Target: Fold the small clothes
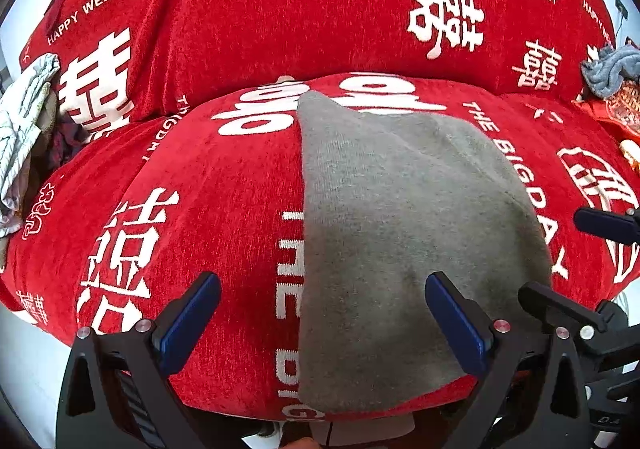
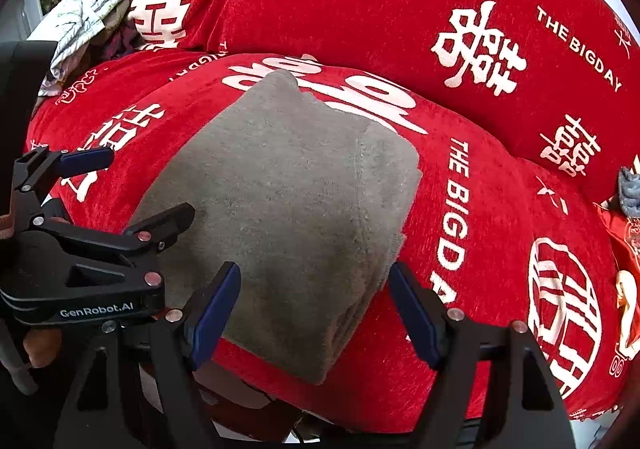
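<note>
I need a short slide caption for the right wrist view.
Open right tongs hover over a folded grey garment on a red printed sofa cover.

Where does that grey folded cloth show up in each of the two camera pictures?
Left wrist view: the grey cloth fills the centre and lower right, on the red cover.
Right wrist view: the grey cloth lies centre-left, reaching the bottom.
Shared landmark: the white lettering THE BIGDAY just right of it.
</note>
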A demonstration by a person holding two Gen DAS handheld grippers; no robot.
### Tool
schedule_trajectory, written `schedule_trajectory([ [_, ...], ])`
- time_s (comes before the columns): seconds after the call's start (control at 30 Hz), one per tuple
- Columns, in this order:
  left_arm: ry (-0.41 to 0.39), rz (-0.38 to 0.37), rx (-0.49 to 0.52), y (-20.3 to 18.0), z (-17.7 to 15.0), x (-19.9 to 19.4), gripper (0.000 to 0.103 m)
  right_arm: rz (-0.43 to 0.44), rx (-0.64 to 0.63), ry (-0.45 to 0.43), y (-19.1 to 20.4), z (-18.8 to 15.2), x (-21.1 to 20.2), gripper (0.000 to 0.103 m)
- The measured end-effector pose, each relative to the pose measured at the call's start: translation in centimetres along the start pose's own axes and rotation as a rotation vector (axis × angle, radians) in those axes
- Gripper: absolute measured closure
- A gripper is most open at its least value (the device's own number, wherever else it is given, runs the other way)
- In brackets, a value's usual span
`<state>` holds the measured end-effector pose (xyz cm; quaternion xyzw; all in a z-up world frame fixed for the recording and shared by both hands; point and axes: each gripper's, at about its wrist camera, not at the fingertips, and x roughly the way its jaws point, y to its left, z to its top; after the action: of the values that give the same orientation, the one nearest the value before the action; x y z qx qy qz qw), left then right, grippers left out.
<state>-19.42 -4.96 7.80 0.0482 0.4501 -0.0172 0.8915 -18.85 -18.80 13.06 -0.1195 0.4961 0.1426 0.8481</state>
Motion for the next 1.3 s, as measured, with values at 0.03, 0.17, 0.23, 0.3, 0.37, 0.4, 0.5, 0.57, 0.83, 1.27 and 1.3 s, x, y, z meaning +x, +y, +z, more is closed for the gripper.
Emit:
schedule_trajectory([
  [0.03,0.007,0.004,0.004,-0.04,-0.01,0.19,0.001,0.000,-0.001,0.001,0.01,0.05,0.02,0.024],
  [0.17,0.018,0.005,0.000,0.08,-0.06,0.52,0.001,0.000,-0.005,0.005,0.09,0.14,0.22,0.024],
  [0.23,0.018,0.004,-0.003,0.15,-0.02,0.53,0.001,0.000,-0.007,0.007,0.14,0.17,0.31,0.024],
  [0.3,0.017,0.002,-0.003,0.15,-0.03,0.51,0.001,-0.002,-0.007,0.010,0.13,0.19,0.41,0.024],
  [0.37,0.016,-0.002,-0.004,0.17,-0.01,0.49,0.001,-0.002,-0.007,0.010,0.13,0.23,0.43,0.024],
  [0.4,0.016,-0.004,-0.004,0.16,-0.01,0.48,0.001,-0.002,-0.008,0.009,0.12,0.23,0.43,0.024],
  [0.5,0.014,-0.008,-0.003,0.12,0.02,0.42,0.001,-0.004,-0.010,0.009,0.08,0.28,0.43,0.024],
  [0.57,0.011,-0.012,-0.005,0.16,0.04,0.34,0.001,-0.006,-0.010,0.009,0.09,0.37,0.37,0.024],
  [0.83,-0.020,-0.037,-0.007,0.22,0.18,-0.22,0.001,-0.008,-0.014,0.000,0.12,0.72,0.00,0.024],
  [1.27,-0.032,-0.035,-0.007,0.11,0.30,-0.40,0.001,-0.019,-0.019,-0.004,0.12,0.82,-0.10,0.024],
  [1.3,-0.032,-0.036,-0.008,0.12,0.32,-0.39,0.001,-0.019,-0.018,-0.003,0.12,0.79,-0.09,0.024],
])
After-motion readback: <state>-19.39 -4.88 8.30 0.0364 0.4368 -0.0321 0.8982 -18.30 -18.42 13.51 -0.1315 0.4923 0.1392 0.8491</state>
